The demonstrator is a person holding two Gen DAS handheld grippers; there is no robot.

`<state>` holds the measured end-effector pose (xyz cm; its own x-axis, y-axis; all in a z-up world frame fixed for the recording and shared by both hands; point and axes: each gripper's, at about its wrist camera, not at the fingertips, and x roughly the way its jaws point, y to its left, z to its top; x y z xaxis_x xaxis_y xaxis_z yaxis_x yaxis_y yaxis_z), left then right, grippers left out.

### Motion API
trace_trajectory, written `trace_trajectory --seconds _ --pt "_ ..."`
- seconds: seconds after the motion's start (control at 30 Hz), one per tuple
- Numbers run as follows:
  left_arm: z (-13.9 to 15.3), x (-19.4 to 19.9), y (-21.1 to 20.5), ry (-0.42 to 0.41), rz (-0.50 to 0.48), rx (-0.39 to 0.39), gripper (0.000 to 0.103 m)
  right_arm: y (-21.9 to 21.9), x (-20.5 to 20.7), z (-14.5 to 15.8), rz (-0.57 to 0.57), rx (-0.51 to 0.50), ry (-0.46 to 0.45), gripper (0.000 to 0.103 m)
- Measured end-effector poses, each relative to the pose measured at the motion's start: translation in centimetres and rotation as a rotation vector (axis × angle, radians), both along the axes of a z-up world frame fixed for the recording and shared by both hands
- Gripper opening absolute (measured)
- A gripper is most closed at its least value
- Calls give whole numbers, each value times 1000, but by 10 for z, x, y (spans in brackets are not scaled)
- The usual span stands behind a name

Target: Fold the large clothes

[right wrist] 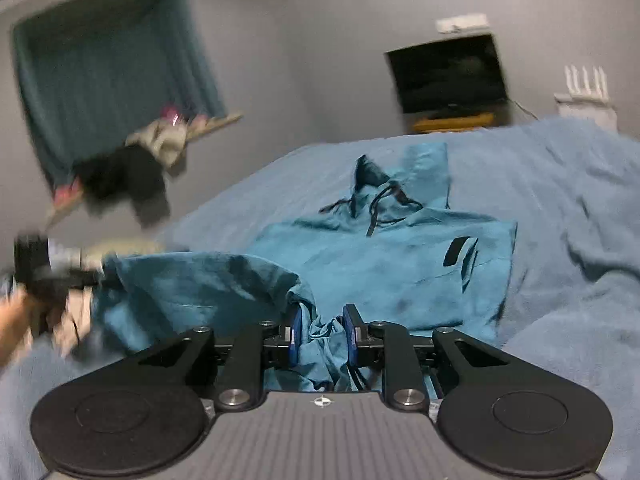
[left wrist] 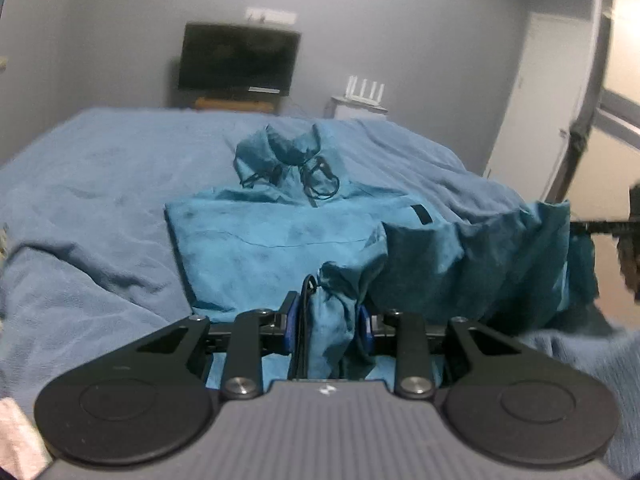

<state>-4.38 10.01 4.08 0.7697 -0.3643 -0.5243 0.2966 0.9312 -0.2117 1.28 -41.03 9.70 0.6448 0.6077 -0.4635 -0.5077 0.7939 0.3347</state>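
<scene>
The teal hoodie is spread on the bed, hood farthest away. Its near hem is pinched by left gripper and right gripper, stretched crosswise between them.

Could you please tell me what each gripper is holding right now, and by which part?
Both hold the teal hoodie: the left gripper and right gripper each clamp bunched fabric at its near, bottom edge.
</scene>
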Motion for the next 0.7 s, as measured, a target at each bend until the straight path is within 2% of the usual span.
trace_trajectory --seconds 0.07,0.13,0.17,0.23,0.4,0.7 --pt "-5 15 1 11 -17 -26 27 -6 18 -10 24 107 50 32" --pt "-11 25 4 41 -43 -48 31 -11 33 -21 43 173 110 44" --pt "-14 29 5 59 -63 -55 36 -11 37 -25 48 182 125 48" --pt "-21 31 5 73 -59 -51 52 -10 41 -33 42 153 134 64" --pt "-35 17 7 117 -122 -70 57 -9 27 -41 121 147 163 72" --pt "-56 -19 12 209 -207 -31 60 -17 -26 -26 284 -21 161 77"
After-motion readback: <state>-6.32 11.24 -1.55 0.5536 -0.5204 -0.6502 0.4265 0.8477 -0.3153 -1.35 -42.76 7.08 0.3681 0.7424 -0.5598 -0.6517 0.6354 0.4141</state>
